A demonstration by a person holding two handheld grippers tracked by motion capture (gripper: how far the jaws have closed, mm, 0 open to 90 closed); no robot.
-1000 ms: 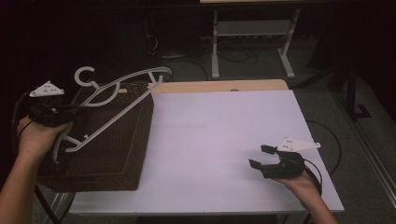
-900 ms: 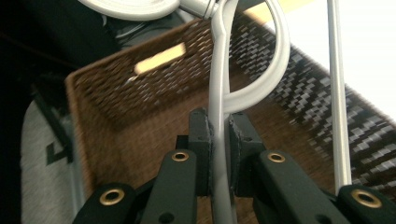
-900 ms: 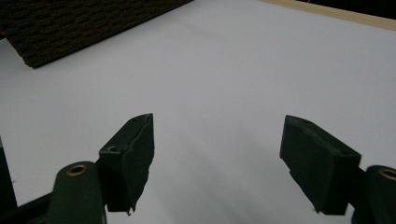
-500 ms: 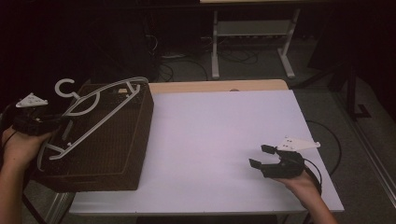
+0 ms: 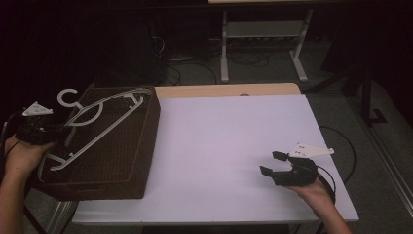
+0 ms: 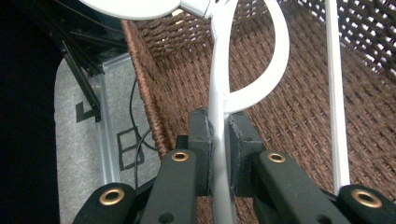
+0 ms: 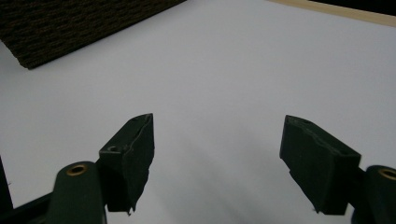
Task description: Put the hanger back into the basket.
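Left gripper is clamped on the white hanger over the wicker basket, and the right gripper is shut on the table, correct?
Not quite. The right gripper is open: the right gripper view shows its jaws wide apart over the white table. The left gripper does clamp the white hanger over the wicker basket.

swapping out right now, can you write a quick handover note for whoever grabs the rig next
Left hand-held gripper: shut on the white hanger, clamped on one thin bar of it, at the left edge of the basket.
Right hand-held gripper: open, holding nothing, low over the white table near its front right.
Things: the hanger lies slanted across the open top of the brown wicker basket, its hook poking past the far left corner. The basket sits at the table's left end.
Done: hanger gripped and brought over the basket.
Left: likely lower it inside and release; it is not yet down on the basket floor.
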